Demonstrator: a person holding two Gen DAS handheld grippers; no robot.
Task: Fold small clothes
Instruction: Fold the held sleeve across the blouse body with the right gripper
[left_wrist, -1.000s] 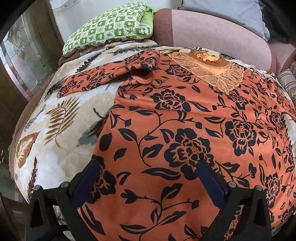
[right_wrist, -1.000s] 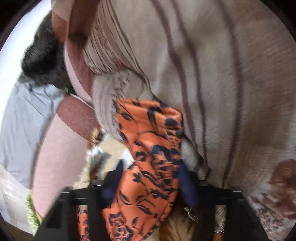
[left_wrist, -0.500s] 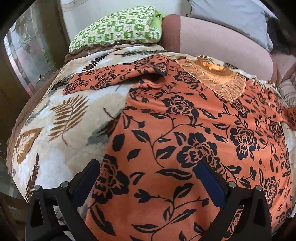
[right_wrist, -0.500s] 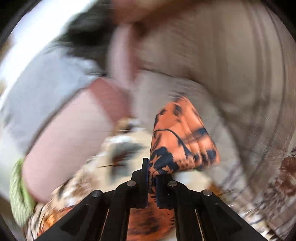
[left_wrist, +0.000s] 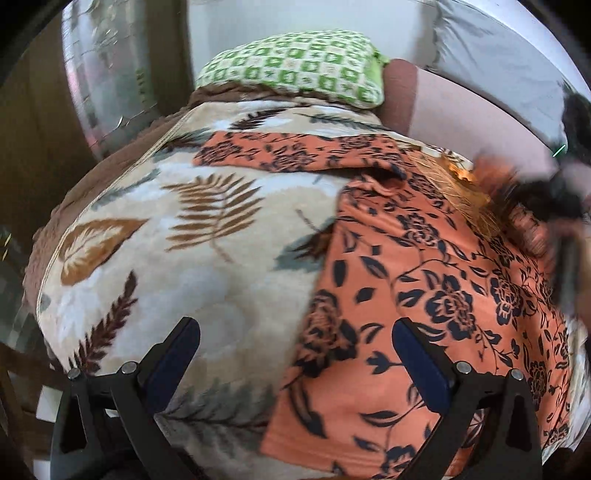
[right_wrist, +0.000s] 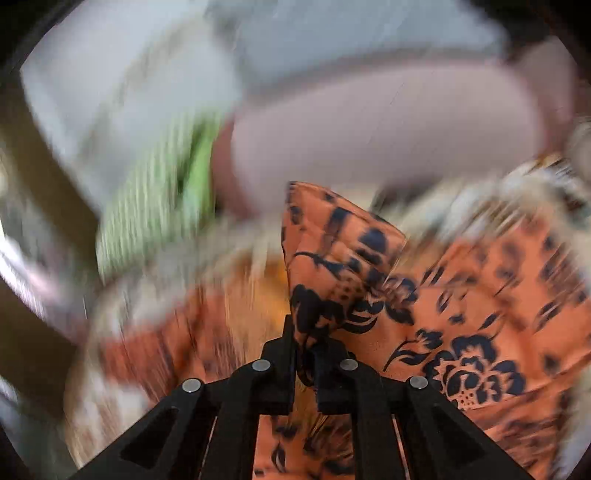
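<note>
An orange top with black flowers lies spread flat on a leaf-print blanket, its left sleeve stretched out to the left. My left gripper is open and empty, hovering over the top's lower left edge. My right gripper is shut on the top's right sleeve and holds it lifted over the body of the top. It appears as a dark blur at the right in the left wrist view. The right wrist view is motion-blurred.
A green checked cushion lies at the back of the blanket, beside a pink bolster and a grey pillow. The blanket's brown edge drops off at the left, next to a glass panel.
My right gripper has carried the pinched sleeve leftward, over the top's body. My left gripper has shifted left, so more blanket shows under it.
</note>
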